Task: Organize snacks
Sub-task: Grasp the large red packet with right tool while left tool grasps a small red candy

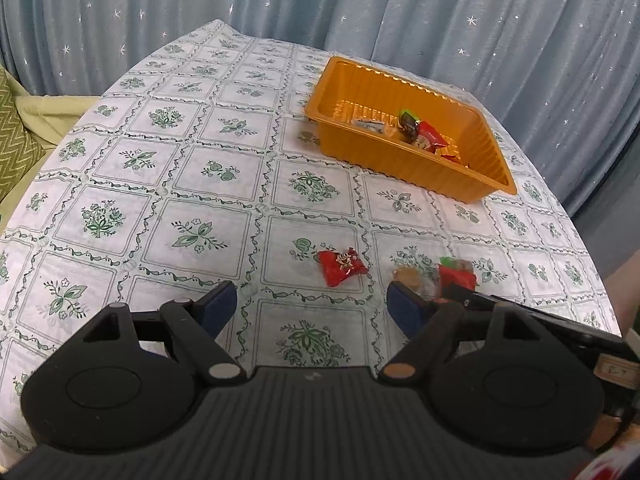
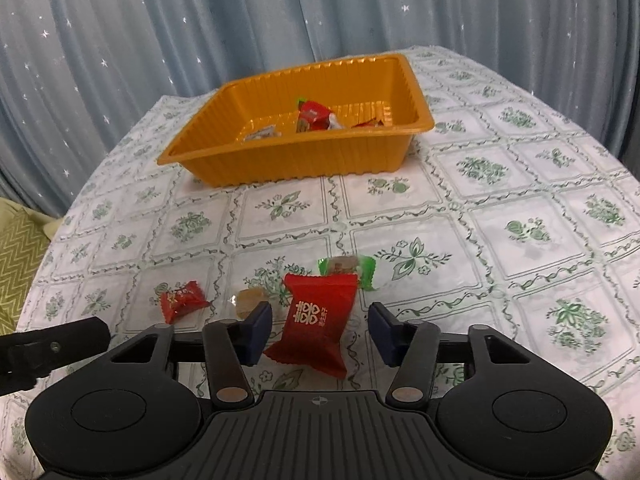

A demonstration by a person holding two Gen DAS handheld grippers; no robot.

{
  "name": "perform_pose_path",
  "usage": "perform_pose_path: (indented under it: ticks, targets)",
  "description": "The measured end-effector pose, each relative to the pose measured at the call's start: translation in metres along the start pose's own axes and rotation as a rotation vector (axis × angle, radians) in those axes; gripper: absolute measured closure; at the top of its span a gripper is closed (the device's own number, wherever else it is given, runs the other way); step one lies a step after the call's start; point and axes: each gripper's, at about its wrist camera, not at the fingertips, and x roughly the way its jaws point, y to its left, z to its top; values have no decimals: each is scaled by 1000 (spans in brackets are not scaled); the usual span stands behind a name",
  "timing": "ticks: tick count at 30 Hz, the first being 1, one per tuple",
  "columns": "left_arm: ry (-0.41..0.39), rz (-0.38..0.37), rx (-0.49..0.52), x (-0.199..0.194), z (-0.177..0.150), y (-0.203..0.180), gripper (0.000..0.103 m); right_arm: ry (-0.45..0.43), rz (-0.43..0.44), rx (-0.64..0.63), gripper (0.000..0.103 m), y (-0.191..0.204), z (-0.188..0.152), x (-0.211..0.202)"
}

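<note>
An orange plastic tray (image 1: 496, 168) (image 2: 280, 156) stands at the far side of the table with several wrapped snacks (image 1: 426, 134) (image 2: 314, 114) inside. My left gripper (image 1: 312, 308) is open and empty above the cloth; a small red candy (image 1: 342, 266) (image 2: 182, 300) lies just ahead of it. My right gripper (image 2: 318, 326) is open with a big red packet (image 2: 316, 324) lying between its fingers, not clamped. A clear-wrapped brown sweet (image 2: 250, 300) (image 1: 408, 276) and a green-ended candy (image 2: 348, 268) (image 1: 456, 266) lie close by.
The table wears a white cloth with green flower squares (image 1: 192, 160). A blue starred curtain (image 1: 320, 0) hangs behind. A green zigzag cushion (image 1: 16, 148) sits off the table's left edge. The right gripper's body (image 1: 520, 308) shows at the lower right of the left view.
</note>
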Motion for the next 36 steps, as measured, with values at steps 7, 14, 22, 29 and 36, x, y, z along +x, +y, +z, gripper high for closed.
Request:
perform_pose_path:
  ticks: [7,14,22,29,36]
  targets:
    - [9,-13,4,6,1,1,23,26,10,-17,71,0,-3,10]
    - [-3,-29,23,13,3,-2,23,1,24,-34,75,-4,-3,-7]
    - [-10,-38,159,40,6,-18,38,-45,-5,18,75,-28,5,-30]
    - [11,-27,432,71,5,-35,40,-39,-11,57,75,-43,4,-32]
    - [45,-53,513,88,7,-33,51,-37,1,69,75,-45,4,-31]
